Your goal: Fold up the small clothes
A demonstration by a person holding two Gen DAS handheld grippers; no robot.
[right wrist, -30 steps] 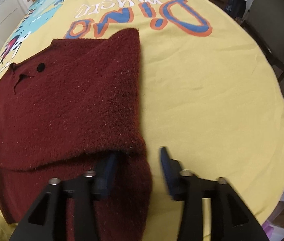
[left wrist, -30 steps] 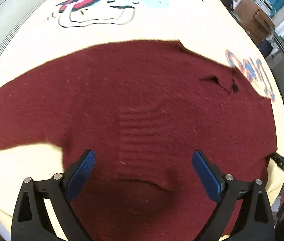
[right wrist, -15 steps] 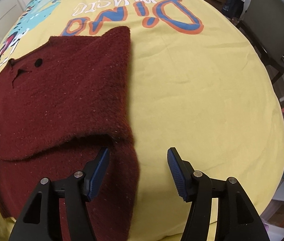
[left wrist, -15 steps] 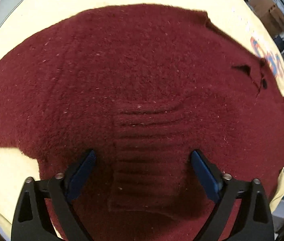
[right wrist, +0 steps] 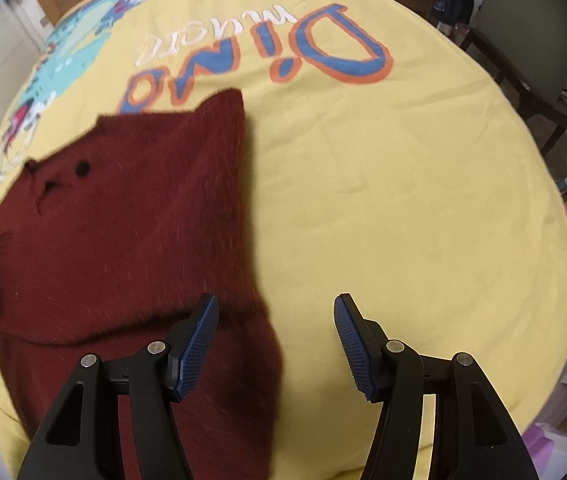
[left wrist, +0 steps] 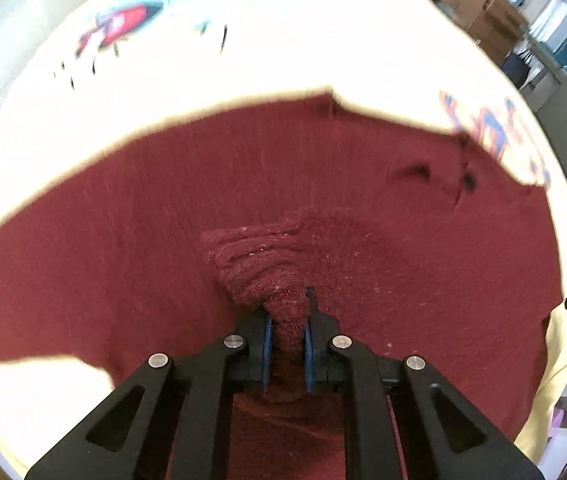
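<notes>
A dark red knitted sweater [left wrist: 163,200] lies spread on a yellow printed cloth [left wrist: 63,120]. My left gripper [left wrist: 287,312] is shut on its ribbed cuff [left wrist: 255,264], which is bunched up and raised a little off the body of the garment. In the right wrist view the sweater [right wrist: 123,220] lies with one side folded over. My right gripper [right wrist: 275,328] stands open above the sweater's right edge, with its left pad over the knit, its right pad over bare cloth [right wrist: 403,200], and nothing gripped.
The cloth carries a blue and orange "Dino" print [right wrist: 283,52] beyond the sweater. A grey chair [right wrist: 523,40] stands past the far right edge of the table. Cardboard boxes [left wrist: 483,12] sit in the background.
The left jaws have closed from wide open onto the ribbed cuff and pulled it up. The right gripper has widened slightly and stayed in about the same place.
</notes>
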